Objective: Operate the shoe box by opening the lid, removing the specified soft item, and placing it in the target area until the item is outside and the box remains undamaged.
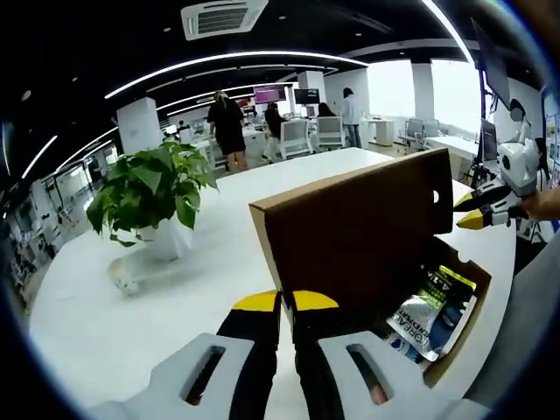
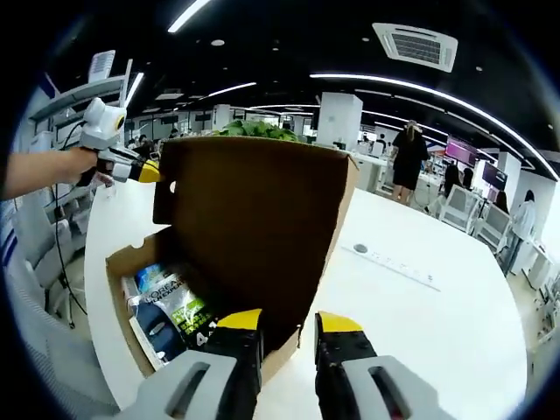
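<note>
A brown cardboard shoe box (image 1: 385, 262) stands on the white counter (image 1: 131, 306) with its lid (image 1: 359, 223) raised upright. In the left gripper view, the left tongs (image 1: 287, 308) rise from the bottom with their yellow tips drawn nearly together, touching or just before the near face of the lid; whether they pinch anything I cannot tell. Just right of those tips the box interior shows a soft printed packet (image 1: 433, 306), white, green and blue with black lettering, lying inside against the far wall. Past the lid's right edge, the other tongs come into this view, held in a hand (image 1: 547, 206), their yellow tips near the lid's corner. Left of the left tongs, well apart from the box, stands a green potted plant (image 1: 149, 192) in a white pot.

In the right gripper view, the right tongs (image 2: 287, 325) stand parted, with the box's near corner just beyond the gap and nothing gripped. The lid's inner face (image 2: 254, 227) rises ahead of them, and the packet (image 2: 175, 306) lies in the box (image 2: 131, 289) to their left. At upper left, the other tongs (image 2: 144, 171) meet the lid's top corner. Right of the right tongs, a flat white power strip (image 2: 394, 261) lies on the counter (image 2: 437, 324), apart from the box. Only the plant's leaf tips (image 2: 254, 129) show above the lid here.
</note>
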Demonstrator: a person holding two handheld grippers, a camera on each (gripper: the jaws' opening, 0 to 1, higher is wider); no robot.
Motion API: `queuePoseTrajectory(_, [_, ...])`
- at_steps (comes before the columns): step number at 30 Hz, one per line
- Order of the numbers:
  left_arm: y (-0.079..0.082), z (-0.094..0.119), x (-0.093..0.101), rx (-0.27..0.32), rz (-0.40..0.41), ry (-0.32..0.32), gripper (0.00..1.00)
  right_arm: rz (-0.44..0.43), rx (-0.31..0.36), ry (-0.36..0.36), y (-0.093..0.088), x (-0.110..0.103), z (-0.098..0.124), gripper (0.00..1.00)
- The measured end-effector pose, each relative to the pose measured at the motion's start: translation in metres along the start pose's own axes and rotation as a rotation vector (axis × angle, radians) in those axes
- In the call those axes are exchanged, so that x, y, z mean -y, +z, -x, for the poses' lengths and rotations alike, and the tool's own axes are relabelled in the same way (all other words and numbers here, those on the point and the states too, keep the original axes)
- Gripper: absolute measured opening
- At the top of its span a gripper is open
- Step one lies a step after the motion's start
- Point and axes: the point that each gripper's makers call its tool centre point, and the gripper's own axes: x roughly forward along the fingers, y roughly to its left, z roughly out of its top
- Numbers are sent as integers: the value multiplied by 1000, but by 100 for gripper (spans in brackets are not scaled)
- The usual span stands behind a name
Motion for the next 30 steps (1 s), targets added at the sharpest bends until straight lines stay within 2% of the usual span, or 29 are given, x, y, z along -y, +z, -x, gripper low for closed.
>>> queuePoseTrajectory(6, [1,-2,0,-6,-3,-3,2,21,-21,-5,-6,2,-10,9])
queuePoseTrajectory(13, [2,-6,-2,-7,5,-3,2,-23,-41,-19,-12,10,-15,0])
queuePoseTrajectory(24, [2,-9,-3,-2,0,1,3,-9,-39,-18,-13,12,-15,0])
queuePoseTrajectory(30, [-8,-14,-2,-32,23,-3,5,-4,-42,-15,-13,12,-15,0])
